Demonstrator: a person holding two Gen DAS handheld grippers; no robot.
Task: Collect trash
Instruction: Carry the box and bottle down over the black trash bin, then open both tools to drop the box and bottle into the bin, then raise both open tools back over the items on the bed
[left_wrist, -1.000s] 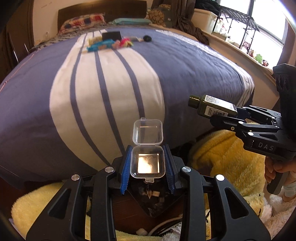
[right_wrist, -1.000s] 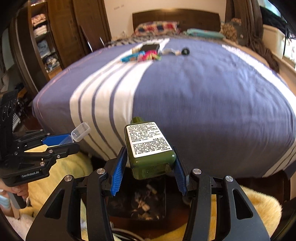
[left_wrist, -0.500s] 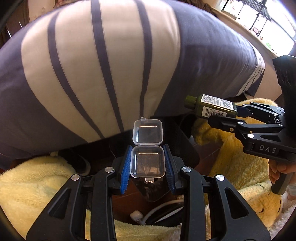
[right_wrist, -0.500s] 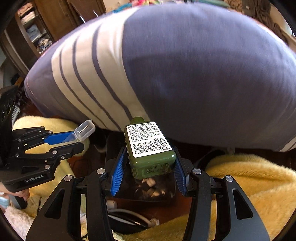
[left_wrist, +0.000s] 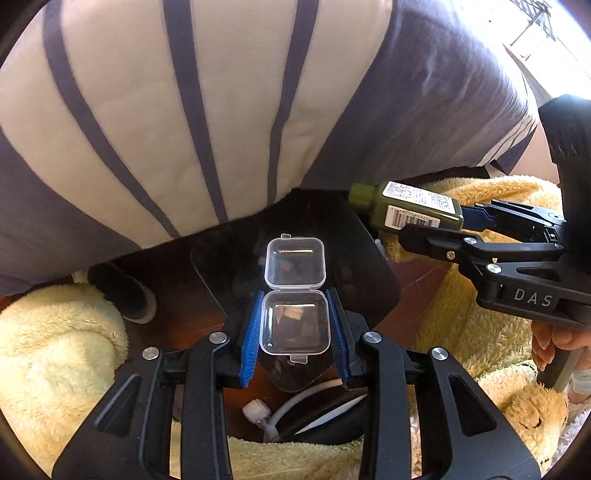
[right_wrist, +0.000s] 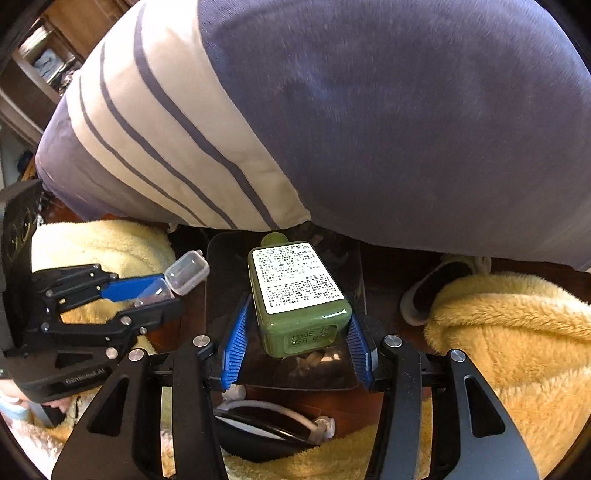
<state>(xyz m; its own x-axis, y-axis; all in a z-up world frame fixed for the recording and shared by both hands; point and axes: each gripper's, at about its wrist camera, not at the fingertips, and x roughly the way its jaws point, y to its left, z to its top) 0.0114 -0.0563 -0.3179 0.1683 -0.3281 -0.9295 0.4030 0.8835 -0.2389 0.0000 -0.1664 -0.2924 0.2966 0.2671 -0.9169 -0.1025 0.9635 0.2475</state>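
My left gripper (left_wrist: 294, 328) is shut on a small clear plastic box (left_wrist: 294, 321) with its lid flipped open, held over a dark trash bin (left_wrist: 373, 273) on the floor beside the bed. In the right wrist view the right gripper (right_wrist: 299, 332) has its blue pads (right_wrist: 236, 341) spread apart from a green bottle (right_wrist: 295, 291) with a white label, which sits between them above the bin (right_wrist: 221, 288). In the left wrist view the bottle (left_wrist: 410, 210) shows at the right gripper's tips (left_wrist: 443, 225), over the bin's right edge. The left gripper also shows in the right wrist view (right_wrist: 155, 291).
The bed with a blue and white striped cover (left_wrist: 221, 110) overhangs the bin. Yellow fleece blankets (left_wrist: 48, 354) (right_wrist: 509, 332) lie on both sides. A slipper (left_wrist: 125, 291) lies left of the bin. A white cable (left_wrist: 280, 413) lies near the bin.
Both grippers have tilted further down and moved over the bin. The right gripper's pads have spread away from the green bottle. The left still grips the clear box.
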